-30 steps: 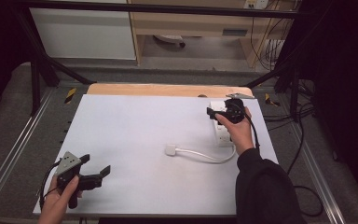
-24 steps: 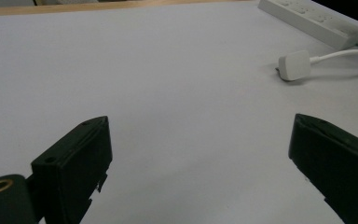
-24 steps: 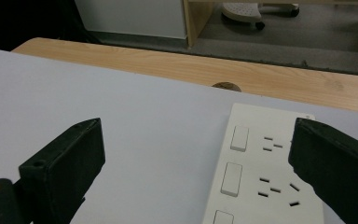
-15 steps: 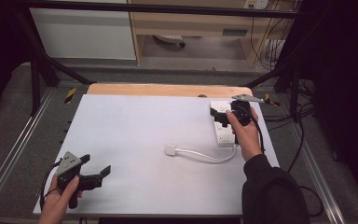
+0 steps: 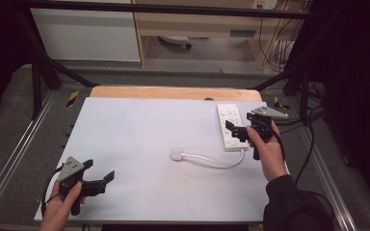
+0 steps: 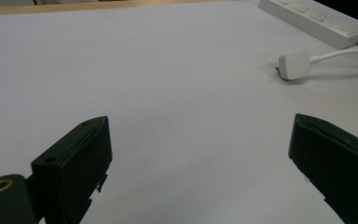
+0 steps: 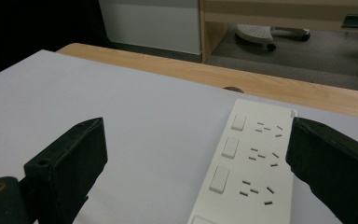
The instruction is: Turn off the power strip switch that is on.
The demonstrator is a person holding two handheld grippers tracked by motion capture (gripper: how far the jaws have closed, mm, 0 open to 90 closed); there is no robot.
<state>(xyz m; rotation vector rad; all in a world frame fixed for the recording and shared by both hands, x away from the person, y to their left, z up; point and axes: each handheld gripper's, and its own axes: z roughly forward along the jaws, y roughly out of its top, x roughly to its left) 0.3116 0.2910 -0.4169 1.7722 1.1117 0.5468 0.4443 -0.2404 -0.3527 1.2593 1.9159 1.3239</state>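
Note:
A white power strip lies at the right of the white table top, switches and sockets facing up. Its white cable curves left to a white plug lying loose near the middle. My right gripper hovers open just over the strip's near half, nothing between its jaws; the right gripper view looks along the strip with the gripper spread wide. Down at the front left corner my left gripper is open and empty. From there the left gripper faces the plug and strip far off.
A wooden strip runs along the table's far edge. Black frame posts and metal rails flank both sides. Cables trail off to the right of the strip. A cabinet and a chair base stand beyond the table.
My right gripper has drifted right and slightly toward the person, staying open by the power strip. The left gripper, the plug and the strip have not moved.

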